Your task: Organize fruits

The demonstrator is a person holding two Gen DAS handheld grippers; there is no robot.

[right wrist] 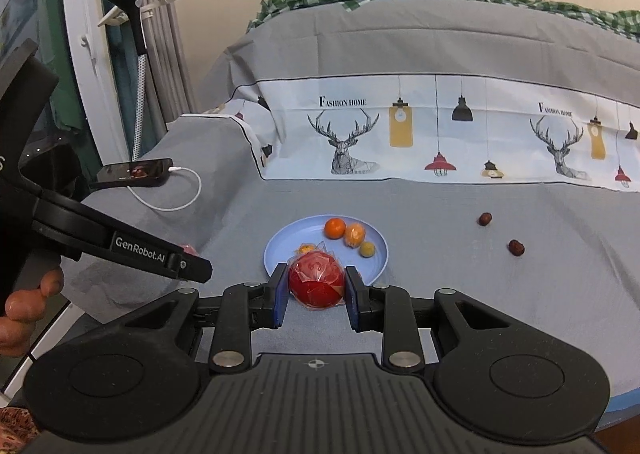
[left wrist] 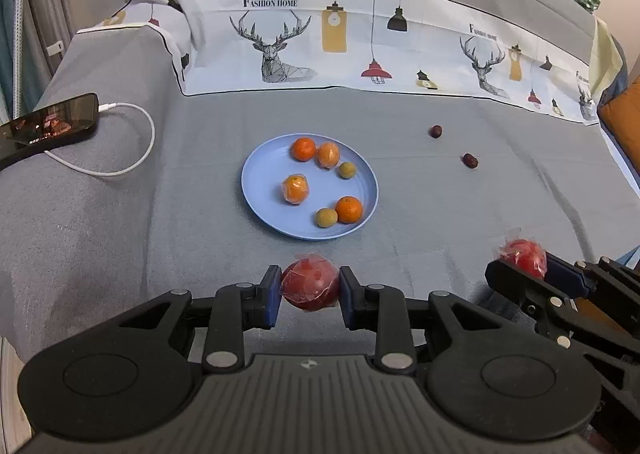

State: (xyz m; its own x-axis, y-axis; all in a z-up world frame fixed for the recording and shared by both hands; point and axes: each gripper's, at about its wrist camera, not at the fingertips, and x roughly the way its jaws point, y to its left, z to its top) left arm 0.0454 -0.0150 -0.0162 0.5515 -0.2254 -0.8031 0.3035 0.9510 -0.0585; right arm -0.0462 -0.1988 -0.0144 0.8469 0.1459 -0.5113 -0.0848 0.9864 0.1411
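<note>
A home bedroom: a sheeted bed [left wrist: 120, 254], curtains [right wrist: 160, 33], a charging phone [left wrist: 52, 121].

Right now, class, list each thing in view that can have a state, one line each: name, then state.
Left tool: shut on a wrapped red fruit, held off the cloth.
Right tool: shut on a second wrapped red fruit.
Blue plate: flat on the grey cloth, holding four oranges and two small greenish fruits.
Two dark red fruits: loose on the cloth, off the plate.
Phone: screen lit, white cable plugged in.
</note>
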